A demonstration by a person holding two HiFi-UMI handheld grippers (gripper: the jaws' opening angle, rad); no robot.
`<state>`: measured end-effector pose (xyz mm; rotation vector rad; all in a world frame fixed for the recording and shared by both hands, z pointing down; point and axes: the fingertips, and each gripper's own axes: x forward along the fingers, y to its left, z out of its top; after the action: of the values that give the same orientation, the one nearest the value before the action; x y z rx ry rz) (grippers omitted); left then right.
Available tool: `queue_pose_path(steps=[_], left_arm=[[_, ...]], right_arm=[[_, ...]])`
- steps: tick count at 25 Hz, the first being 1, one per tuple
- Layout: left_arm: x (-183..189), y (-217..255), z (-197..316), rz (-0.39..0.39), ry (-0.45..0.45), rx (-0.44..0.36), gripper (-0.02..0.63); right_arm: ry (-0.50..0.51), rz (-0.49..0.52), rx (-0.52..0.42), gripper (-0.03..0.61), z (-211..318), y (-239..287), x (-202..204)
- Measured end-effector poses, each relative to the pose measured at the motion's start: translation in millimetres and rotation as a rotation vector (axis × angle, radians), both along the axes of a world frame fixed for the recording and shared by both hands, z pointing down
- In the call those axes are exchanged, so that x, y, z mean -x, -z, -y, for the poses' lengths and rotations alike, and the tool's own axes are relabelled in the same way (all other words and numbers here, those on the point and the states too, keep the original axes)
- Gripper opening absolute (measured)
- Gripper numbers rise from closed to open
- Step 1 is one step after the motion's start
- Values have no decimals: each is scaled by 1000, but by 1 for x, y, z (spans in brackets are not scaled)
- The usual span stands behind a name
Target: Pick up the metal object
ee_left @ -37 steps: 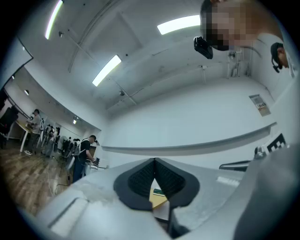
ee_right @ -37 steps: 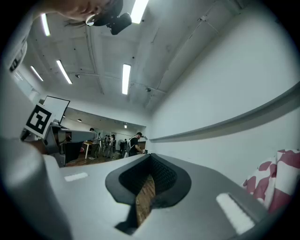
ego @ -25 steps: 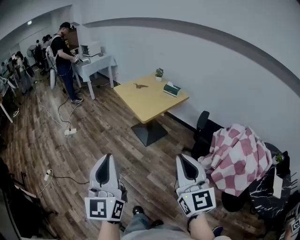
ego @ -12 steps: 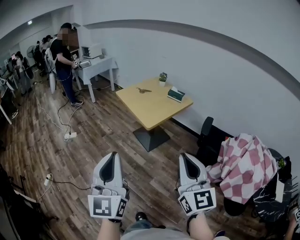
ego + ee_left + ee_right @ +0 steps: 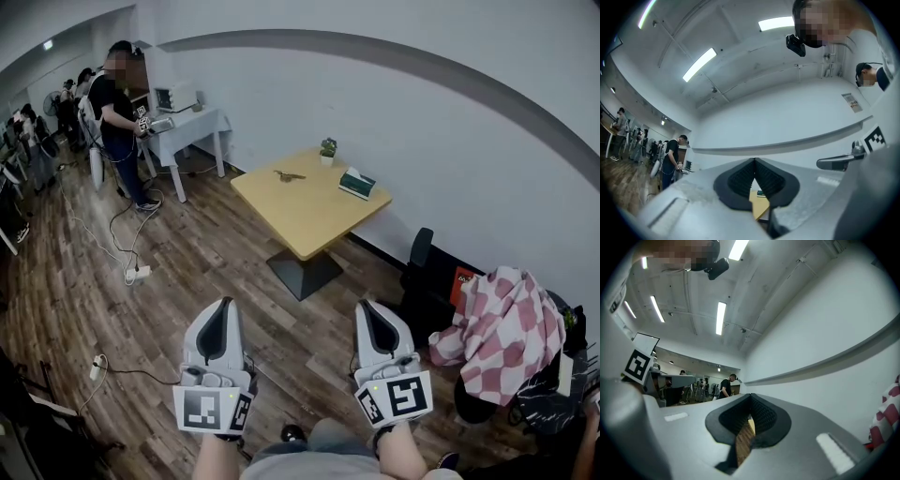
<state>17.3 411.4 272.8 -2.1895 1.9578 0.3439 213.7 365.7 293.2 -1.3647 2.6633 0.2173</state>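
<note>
Two tools, the left hand-held gripper (image 5: 222,314) and the right hand-held gripper (image 5: 371,317), are staying pressed together with nothing between the jaws, riding side by side at 6 o'clock. The wearer is walking forward: the checked cloth (image 5: 502,319) is sliding off toward 4 o'clock while the bench (image 5: 314,220) is holding at 12 o'clock, barely nearer. The metal object (image 5: 289,175) is lying toward the bench's 11 o'clock corner, near a small plant (image 5: 328,148) and a green box (image 5: 357,184), well apart from both grippers. The approach is only starting, with no reach yet.
</note>
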Motion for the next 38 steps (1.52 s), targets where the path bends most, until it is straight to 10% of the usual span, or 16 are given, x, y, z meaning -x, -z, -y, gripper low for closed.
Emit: queue_pose_path(steps=[38], left_arm=[[68,20,263,0,96,-58,6]], right_arm=[[97,-7,-50,2,287,21,75]])
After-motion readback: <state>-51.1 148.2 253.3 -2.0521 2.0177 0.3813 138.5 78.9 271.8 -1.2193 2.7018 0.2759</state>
